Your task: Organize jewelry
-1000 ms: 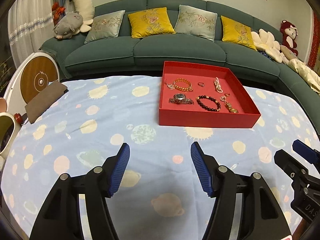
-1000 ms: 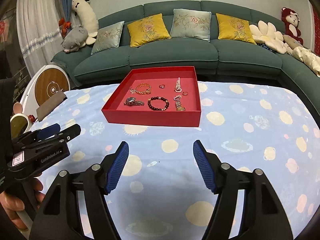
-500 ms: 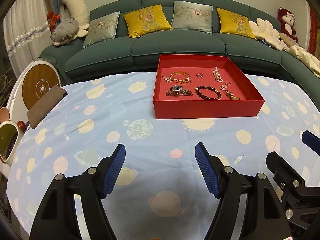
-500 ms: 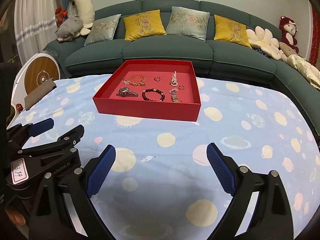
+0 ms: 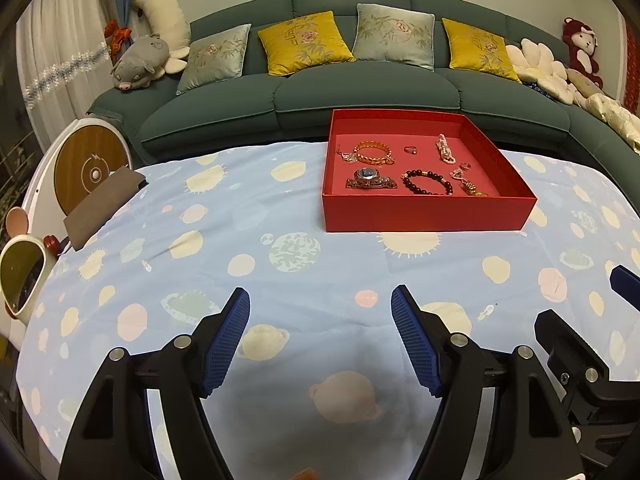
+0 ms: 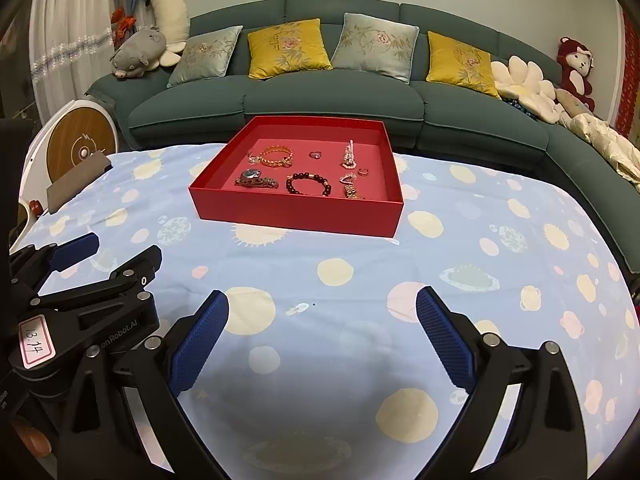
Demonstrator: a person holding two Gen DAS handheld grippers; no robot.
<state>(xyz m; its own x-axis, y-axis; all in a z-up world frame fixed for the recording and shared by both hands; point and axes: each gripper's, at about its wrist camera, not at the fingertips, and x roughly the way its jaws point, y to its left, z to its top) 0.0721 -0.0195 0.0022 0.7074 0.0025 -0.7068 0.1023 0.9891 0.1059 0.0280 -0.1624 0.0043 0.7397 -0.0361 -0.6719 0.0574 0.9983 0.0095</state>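
On the worktop (image 5: 224, 216), under a blue planet-print cloth, at 12 o'clock from both my grippers: one red tray (image 6: 296, 214) holding the jewelry.

Change since a second ago: my right gripper (image 6: 322, 332) has its fingers much farther apart, nothing between them; my left gripper (image 5: 320, 338) is slightly wider, also empty. The tray has not shifted on the cloth.

Contents: gold bracelet (image 5: 372, 152), watch (image 5: 370, 180), dark bead bracelet (image 5: 427, 182), pale bead strand (image 5: 445, 148), two rings (image 5: 411, 149), small gold charms (image 5: 466, 184).

Writing: a tag on the left gripper (image 6: 76, 280) reads "13.14"; its body shows "...nRobot.AI", the start cut off.

Unclear: the charms are too small to identify. At 3 o'clock in the left view, my right gripper (image 5: 592, 320) is cropped by the frame.
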